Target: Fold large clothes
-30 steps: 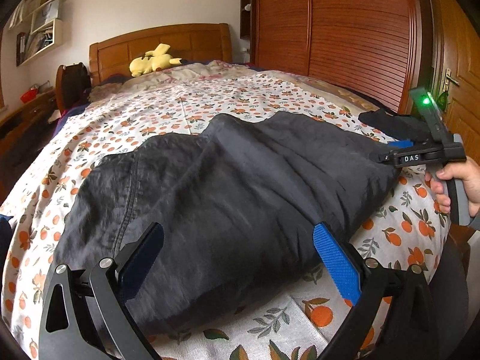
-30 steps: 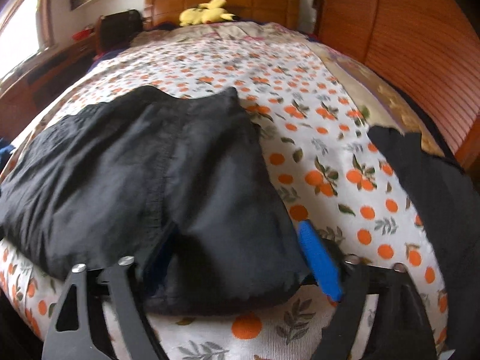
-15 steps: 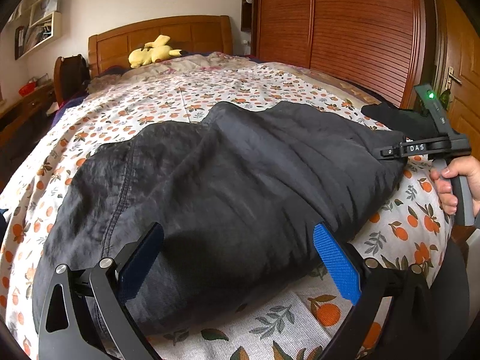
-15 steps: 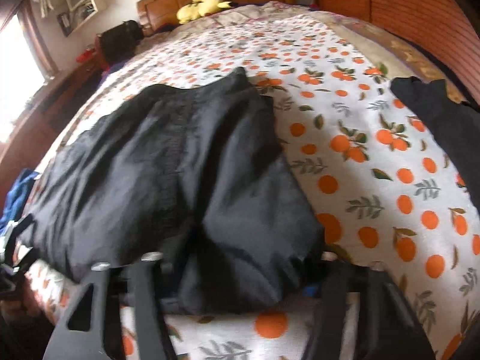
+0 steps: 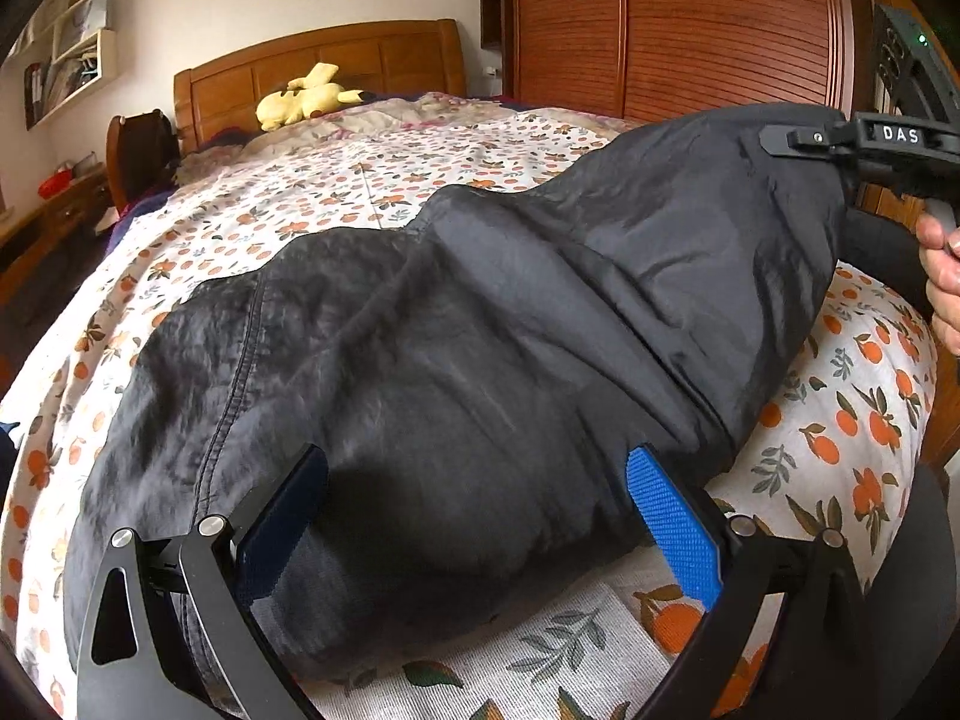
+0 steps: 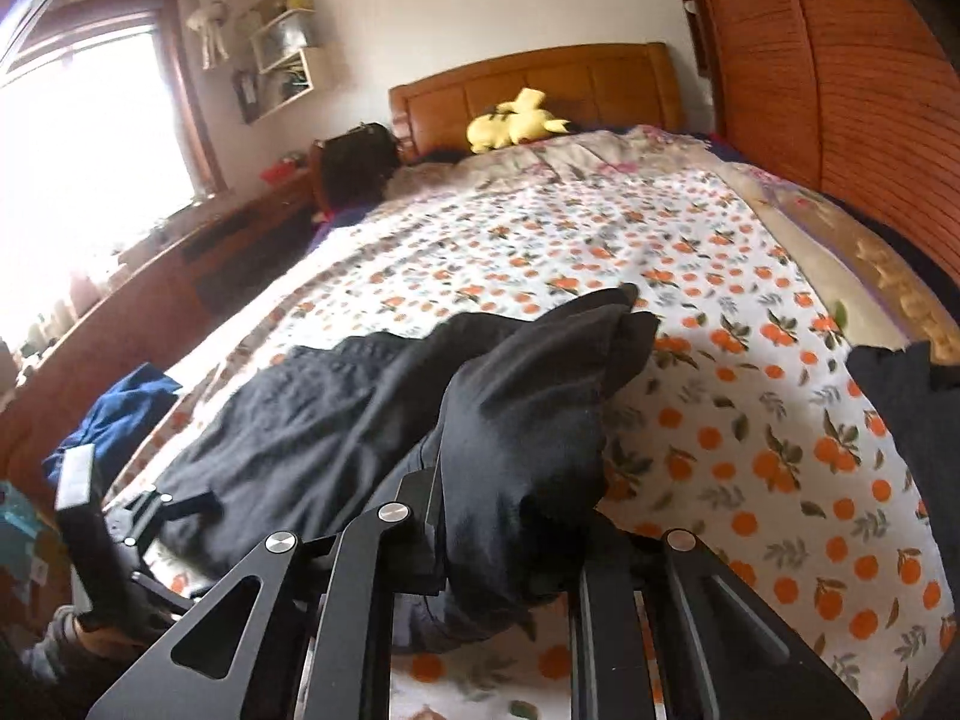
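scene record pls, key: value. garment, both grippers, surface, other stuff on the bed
garment: black garment, spread on the bed, right end lifted off the sheet
right hand-held gripper: jaws closing on a bunched fold of the garment, raised above the bed
left hand-held gripper: jaws wide, garment edge between the pads, not pinched
surface: orange-print sheet
other: yellow plush by the headboard; second dark cloth at the sheet's right edge
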